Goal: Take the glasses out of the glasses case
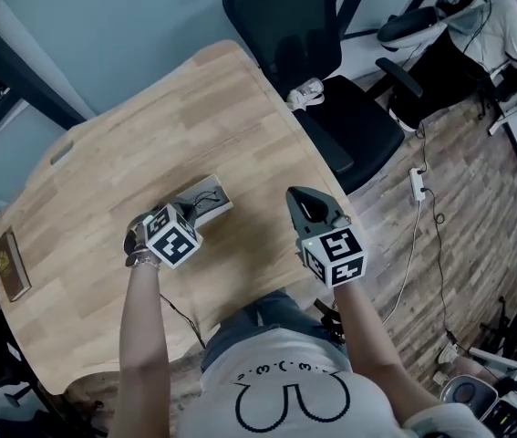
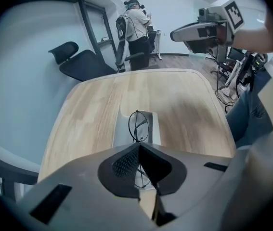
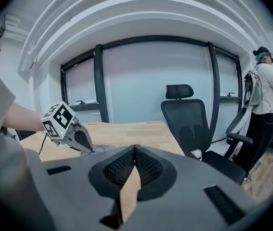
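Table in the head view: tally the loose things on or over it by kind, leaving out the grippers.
Glasses case: 1
Glasses, pinched in the left gripper: 1
Flat brown item near the table edge: 1
Total: 3

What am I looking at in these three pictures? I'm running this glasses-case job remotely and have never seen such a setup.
There is no robot arm here: a person holds a two-jaw gripper in each hand. The head view looks down from a camera on the person's head. The other two views ride on the grippers and look along their jaws. On the wooden table lies an open glasses case, with a flat brown object near one edge. The left gripper has its jaws shut on the thin wire glasses, over the case. The right gripper is shut and empty, held off to the side.
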The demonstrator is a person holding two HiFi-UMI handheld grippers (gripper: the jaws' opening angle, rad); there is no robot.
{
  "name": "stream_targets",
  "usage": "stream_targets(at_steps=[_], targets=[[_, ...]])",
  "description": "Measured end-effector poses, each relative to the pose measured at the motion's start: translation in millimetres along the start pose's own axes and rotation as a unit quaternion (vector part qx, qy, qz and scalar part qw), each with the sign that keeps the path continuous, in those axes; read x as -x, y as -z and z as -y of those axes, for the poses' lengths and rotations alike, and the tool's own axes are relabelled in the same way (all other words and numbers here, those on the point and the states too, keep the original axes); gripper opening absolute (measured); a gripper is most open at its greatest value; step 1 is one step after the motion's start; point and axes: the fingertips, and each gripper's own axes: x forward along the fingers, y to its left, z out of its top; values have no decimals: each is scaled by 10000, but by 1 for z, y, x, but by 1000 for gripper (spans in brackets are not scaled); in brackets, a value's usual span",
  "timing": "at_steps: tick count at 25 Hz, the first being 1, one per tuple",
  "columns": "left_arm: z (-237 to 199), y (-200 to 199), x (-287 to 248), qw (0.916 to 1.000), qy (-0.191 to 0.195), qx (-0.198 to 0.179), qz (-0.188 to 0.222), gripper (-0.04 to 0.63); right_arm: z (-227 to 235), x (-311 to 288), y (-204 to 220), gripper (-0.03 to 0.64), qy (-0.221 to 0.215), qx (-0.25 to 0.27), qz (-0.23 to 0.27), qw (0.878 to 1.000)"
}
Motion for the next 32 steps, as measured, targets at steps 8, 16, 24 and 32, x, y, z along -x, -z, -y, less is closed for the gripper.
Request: stream_targets(at_steps=[8, 16, 24, 32], targets=[[-7, -12, 30, 9973, -508, -39, 533, 15, -14, 15, -12, 51, 112, 66, 203, 9997], [-7, -19, 72, 9875, -680, 248, 1400, 15, -29, 37, -26, 51, 512, 113, 454, 9976], [-12, -18, 123, 9698, -1112, 429, 2129, 15, -60, 61, -50, 51, 744, 394, 873, 9926], [-4, -24, 183, 9429, -1594, 850, 2797, 15, -77, 95, -79, 51, 821, 710, 1318, 9853]])
